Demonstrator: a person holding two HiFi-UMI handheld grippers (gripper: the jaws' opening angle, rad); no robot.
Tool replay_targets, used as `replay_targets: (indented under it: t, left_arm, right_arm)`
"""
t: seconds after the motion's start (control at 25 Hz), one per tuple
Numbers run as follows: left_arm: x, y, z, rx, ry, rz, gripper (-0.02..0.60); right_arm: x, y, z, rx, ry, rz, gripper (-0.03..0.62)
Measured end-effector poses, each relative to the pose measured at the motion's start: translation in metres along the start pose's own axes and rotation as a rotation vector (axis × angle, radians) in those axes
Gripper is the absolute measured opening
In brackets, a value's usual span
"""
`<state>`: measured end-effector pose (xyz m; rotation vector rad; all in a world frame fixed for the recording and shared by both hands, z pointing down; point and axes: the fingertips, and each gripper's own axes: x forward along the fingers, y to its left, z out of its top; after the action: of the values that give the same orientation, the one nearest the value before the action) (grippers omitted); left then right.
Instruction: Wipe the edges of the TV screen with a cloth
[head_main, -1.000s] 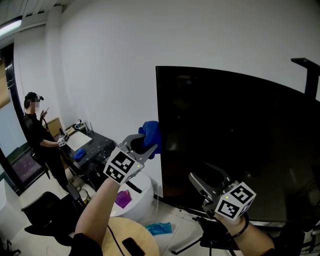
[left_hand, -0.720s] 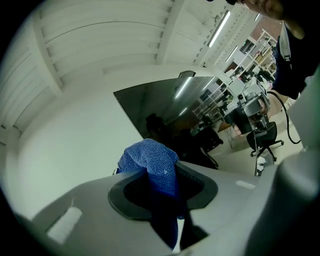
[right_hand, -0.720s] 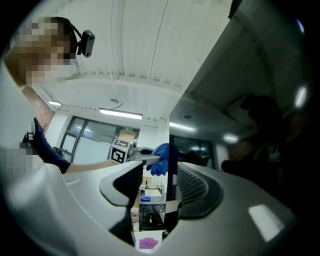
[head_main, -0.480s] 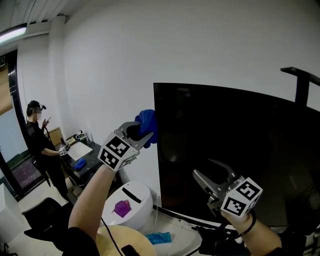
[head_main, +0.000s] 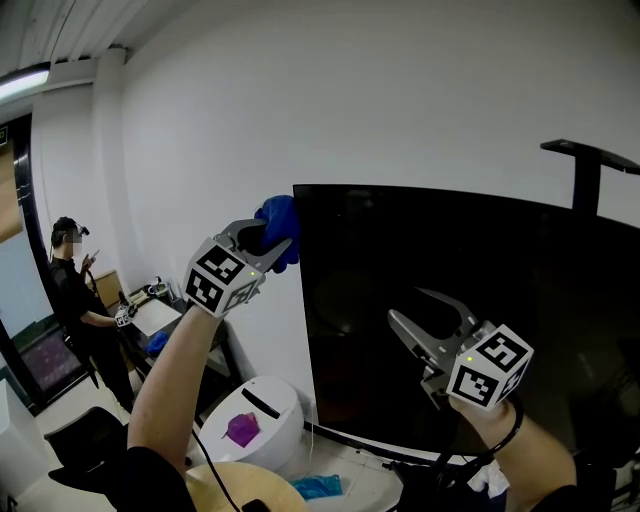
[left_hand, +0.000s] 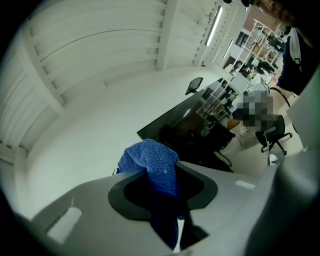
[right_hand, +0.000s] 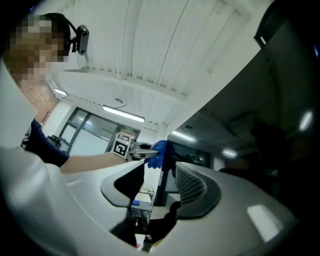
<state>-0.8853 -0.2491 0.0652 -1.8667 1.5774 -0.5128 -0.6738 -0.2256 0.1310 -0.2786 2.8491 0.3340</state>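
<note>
The big black TV screen (head_main: 460, 320) stands against the white wall. My left gripper (head_main: 268, 238) is shut on a bunched blue cloth (head_main: 279, 222), which is at the screen's top left corner. The left gripper view shows the cloth (left_hand: 150, 157) pinched between the jaws, with the TV (left_hand: 190, 125) beyond it. My right gripper (head_main: 404, 304) hovers in front of the lower middle of the screen. Its jaws are closing and nothing is between them. In the right gripper view, the cloth (right_hand: 161, 151) is at the TV's edge, past the jaws.
A person (head_main: 72, 290) stands at a dark desk (head_main: 165, 305) far left. Below the TV's left edge are a white round bin (head_main: 262, 405), a blue item (head_main: 320, 487) on the floor and a round wooden top (head_main: 235, 488). A black bracket (head_main: 590, 165) rises behind the TV.
My left gripper has carried the cloth up the TV's left edge to the top corner. The right gripper has risen slightly and its jaws have narrowed.
</note>
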Motion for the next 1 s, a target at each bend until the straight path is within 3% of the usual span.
replay_targets:
  t: [0.24,0.44,0.56,0.64,0.8,1.0]
  left_arm:
    - [0.000,0.022,0.021,0.060,0.020,0.009,0.115]
    - [0.003,0.042,0.040,0.033,0.012,0.001,0.115]
    - [-0.002,0.057,0.048,0.061,0.052,-0.015,0.115]
    - [-0.006,0.064,0.053,0.149,0.126,-0.040,0.115]
    - [-0.007,0.067,0.067,0.448,0.310,-0.071,0.115]
    - [0.005,0.050,0.078,0.612,0.469,-0.115,0.115]
  right_arm:
    - [0.006,0.011,0.027,-0.037,-0.036,0.014,0.198]
    - [0.005,0.010,0.046,-0.053,-0.058,0.021,0.198]
    - [-0.002,0.011,0.057,-0.052,-0.073,0.012,0.198]
    - [-0.008,0.009,0.062,-0.061,-0.083,0.000,0.198]
    - [-0.019,0.003,0.066,-0.060,-0.096,-0.023,0.195]
    - [-0.029,-0.003,0.070,-0.041,-0.107,-0.027,0.193]
